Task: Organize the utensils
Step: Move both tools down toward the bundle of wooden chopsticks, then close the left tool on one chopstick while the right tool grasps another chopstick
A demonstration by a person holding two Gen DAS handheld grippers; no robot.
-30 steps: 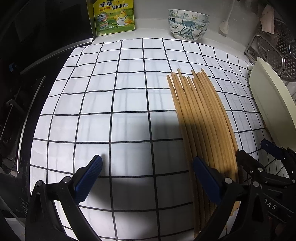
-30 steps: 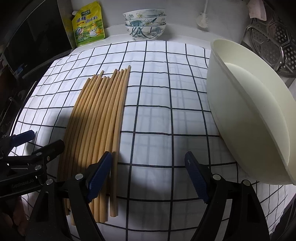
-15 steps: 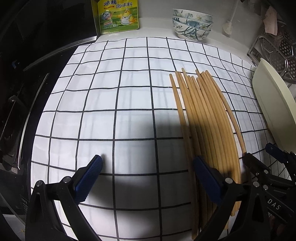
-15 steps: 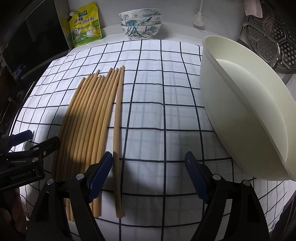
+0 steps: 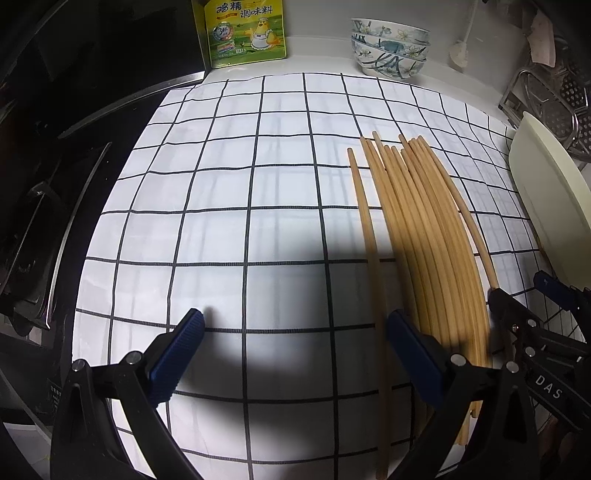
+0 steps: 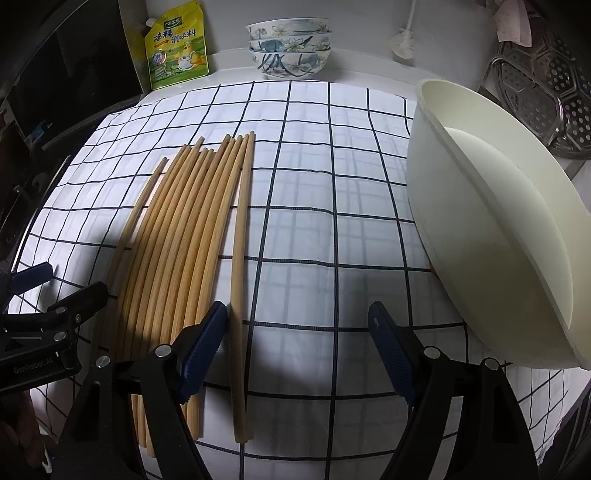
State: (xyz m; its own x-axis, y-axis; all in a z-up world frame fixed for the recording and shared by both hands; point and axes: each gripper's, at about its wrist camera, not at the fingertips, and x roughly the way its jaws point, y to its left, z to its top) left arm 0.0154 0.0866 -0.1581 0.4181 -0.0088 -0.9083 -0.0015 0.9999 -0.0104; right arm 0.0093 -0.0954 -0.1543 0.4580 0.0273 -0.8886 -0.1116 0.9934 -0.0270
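Note:
Several wooden chopsticks (image 5: 424, 236) lie side by side on the checked cloth (image 5: 240, 192); they also show in the right wrist view (image 6: 184, 229). One chopstick (image 5: 371, 266) lies apart on the bundle's left, between my left gripper's jaws. Another single chopstick (image 6: 240, 251) lies apart on the right, just inside my right gripper's left finger. My left gripper (image 5: 295, 347) is open and empty, low over the cloth. My right gripper (image 6: 295, 339) is open and empty. A large cream bowl (image 6: 491, 221) stands tilted at the right.
A yellow seasoning bag (image 5: 245, 31) and stacked floral bowls (image 5: 389, 46) stand at the back. A metal steamer rack (image 6: 546, 99) is at the far right. A dark stove (image 5: 44, 155) borders the cloth on the left. The other gripper (image 5: 546, 332) shows at the right edge.
Both grippers spread apart sideways. One chopstick has separated from the bundle on each side, leaving a gap. Both grippers stay open.

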